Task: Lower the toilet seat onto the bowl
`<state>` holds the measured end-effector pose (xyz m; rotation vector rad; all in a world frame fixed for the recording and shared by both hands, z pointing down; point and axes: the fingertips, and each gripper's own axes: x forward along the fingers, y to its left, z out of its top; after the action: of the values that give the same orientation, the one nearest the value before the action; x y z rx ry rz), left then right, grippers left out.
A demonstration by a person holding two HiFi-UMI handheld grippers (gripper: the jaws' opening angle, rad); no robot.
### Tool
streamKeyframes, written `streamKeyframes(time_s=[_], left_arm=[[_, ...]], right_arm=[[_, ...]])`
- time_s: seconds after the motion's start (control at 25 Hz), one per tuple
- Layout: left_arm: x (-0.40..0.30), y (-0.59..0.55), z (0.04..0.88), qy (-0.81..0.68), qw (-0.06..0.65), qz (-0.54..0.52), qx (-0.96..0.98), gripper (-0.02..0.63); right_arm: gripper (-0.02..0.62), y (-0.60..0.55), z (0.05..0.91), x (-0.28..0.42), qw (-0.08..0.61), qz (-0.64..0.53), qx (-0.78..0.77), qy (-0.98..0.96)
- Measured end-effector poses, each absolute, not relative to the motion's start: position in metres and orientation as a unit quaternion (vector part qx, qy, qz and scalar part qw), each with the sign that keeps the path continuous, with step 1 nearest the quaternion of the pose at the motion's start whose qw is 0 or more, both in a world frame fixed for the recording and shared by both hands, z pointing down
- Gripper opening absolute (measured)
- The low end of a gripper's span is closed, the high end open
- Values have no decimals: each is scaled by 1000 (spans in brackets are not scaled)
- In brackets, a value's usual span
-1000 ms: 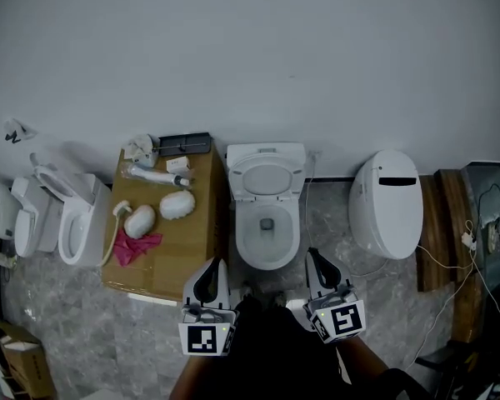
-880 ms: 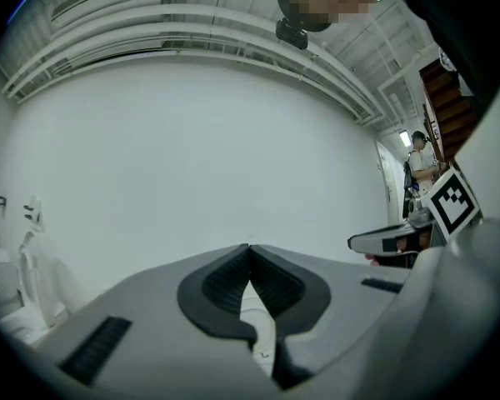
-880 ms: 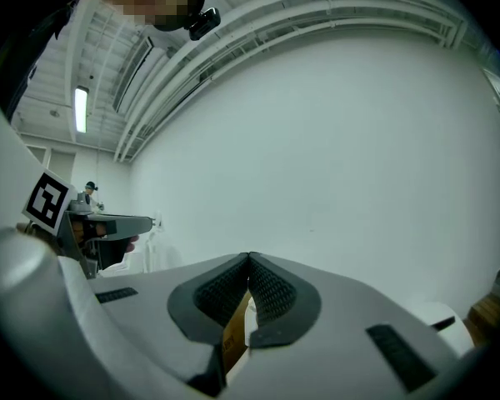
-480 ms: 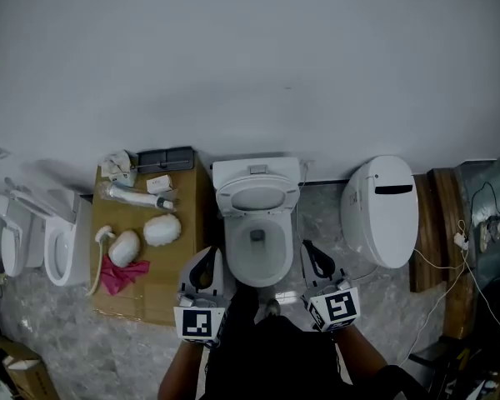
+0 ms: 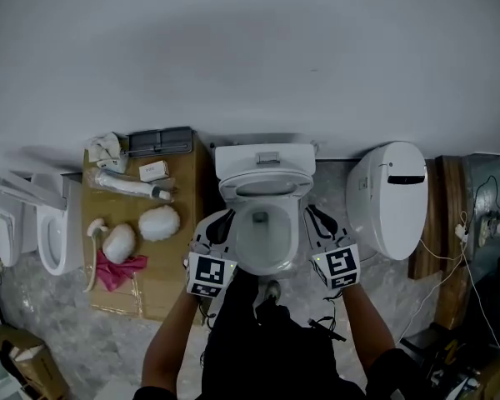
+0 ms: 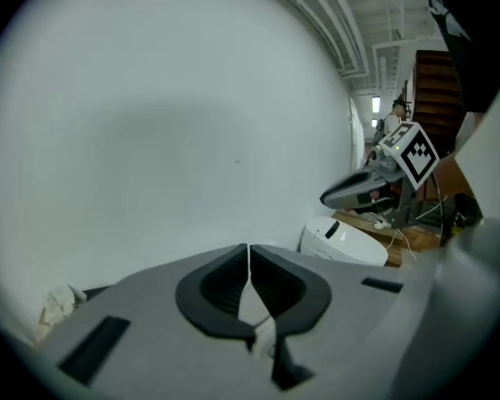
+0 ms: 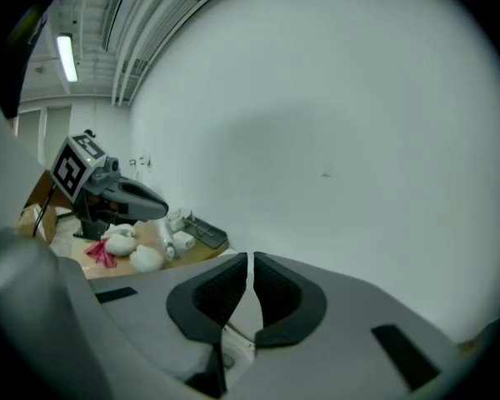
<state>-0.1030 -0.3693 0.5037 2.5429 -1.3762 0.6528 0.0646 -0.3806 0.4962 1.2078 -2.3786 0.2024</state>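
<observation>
The white toilet [image 5: 267, 252] stands against the wall right in front of me, its bowl uncovered. Its seat ring [image 5: 265, 180] is raised and leans back toward the tank [image 5: 262, 155]. My left gripper [image 5: 225, 217] hovers at the bowl's left rim and my right gripper [image 5: 310, 212] at its right rim; neither touches the seat. The left gripper [image 6: 248, 257] is shut and empty. The right gripper [image 7: 250, 265] is just opening, with only a thin slit showing and nothing between its jaws. Each gripper view faces the bare wall.
A cardboard box [image 5: 171, 261] sits left of the toilet, holding white fittings, a pink cloth [image 5: 121, 269] and a black tray [image 5: 158, 140]. A closed white toilet [image 5: 396, 198] stands to the right, another toilet [image 5: 50, 236] far left. Wooden boards [image 5: 450, 215] and cables lie at the right.
I have stepped closer to the toilet. Both grippers have moved forward from near my body to either side of the bowl.
</observation>
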Motion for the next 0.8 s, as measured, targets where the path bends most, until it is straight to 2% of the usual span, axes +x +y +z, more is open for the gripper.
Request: streamKeyframes(time_s=[0.08, 0.16, 0.24, 0.44, 0.8], left_arm=[[-101, -382, 533, -432, 98, 250, 861, 21], [-98, -393, 560, -400, 100, 281, 867, 91], [-95, -406, 582, -374, 95, 310, 869, 117], [-95, -438, 628, -333, 74, 372, 863, 144], [-95, -450, 664, -287, 72, 409, 863, 152]], right_arm=[[31, -396, 519, 63, 269, 65, 417, -866], [53, -410, 543, 61, 307, 61, 393, -865], [84, -422, 567, 61, 350, 56, 369, -859], [110, -450, 628, 67, 452, 25, 325, -830], [109, -475, 686, 79, 537, -7, 282, -795]])
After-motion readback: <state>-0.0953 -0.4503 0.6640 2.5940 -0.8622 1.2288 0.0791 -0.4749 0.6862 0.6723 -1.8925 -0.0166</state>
